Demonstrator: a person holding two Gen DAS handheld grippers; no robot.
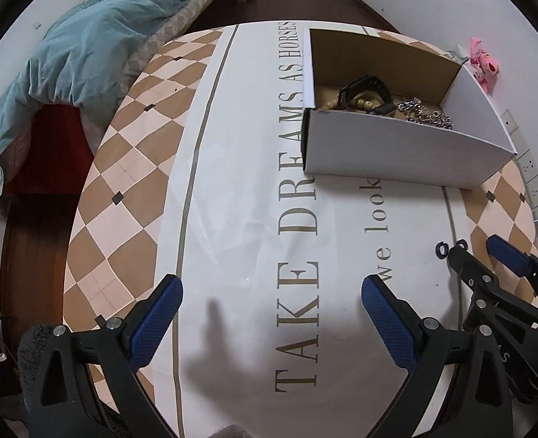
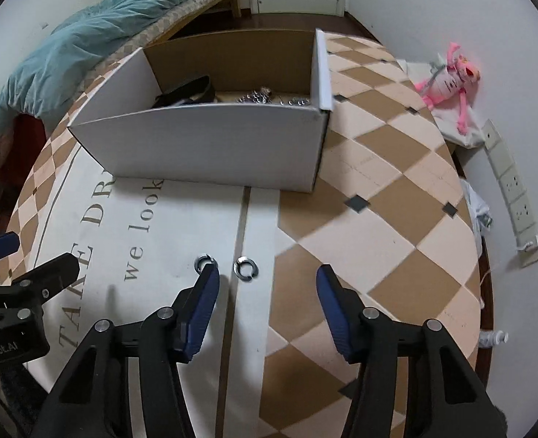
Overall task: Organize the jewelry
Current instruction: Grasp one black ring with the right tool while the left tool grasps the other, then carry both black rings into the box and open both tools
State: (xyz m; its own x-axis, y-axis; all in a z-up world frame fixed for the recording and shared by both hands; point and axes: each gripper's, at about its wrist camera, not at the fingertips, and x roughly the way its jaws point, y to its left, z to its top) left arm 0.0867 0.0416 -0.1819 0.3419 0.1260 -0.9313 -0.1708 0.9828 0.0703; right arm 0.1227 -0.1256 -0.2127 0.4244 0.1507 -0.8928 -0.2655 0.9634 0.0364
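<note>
Two small silver open rings lie on the white printed cloth. In the right wrist view one ring [image 2: 246, 268] lies between the fingers of my right gripper [image 2: 268, 272], which is open and touches nothing. The other ring [image 2: 202, 260] is partly hidden behind the left fingertip [image 2: 210, 273]. The left wrist view shows both rings [image 1: 442, 248] beside my right gripper [image 1: 473, 250]. My left gripper [image 1: 271, 284] stands wide open over bare cloth. A white cardboard box [image 2: 210, 142] holds a black band [image 2: 188, 91] and a silver chain [image 2: 258, 95].
The tablecloth [image 1: 130, 168] has brown and pink checks around a white lettered panel. A bed with a teal blanket [image 1: 86, 36] lies to the far left. A pink plush toy [image 2: 448, 80], a wall power strip [image 2: 513, 189] and a small white bottle [image 2: 491, 337] are on the right.
</note>
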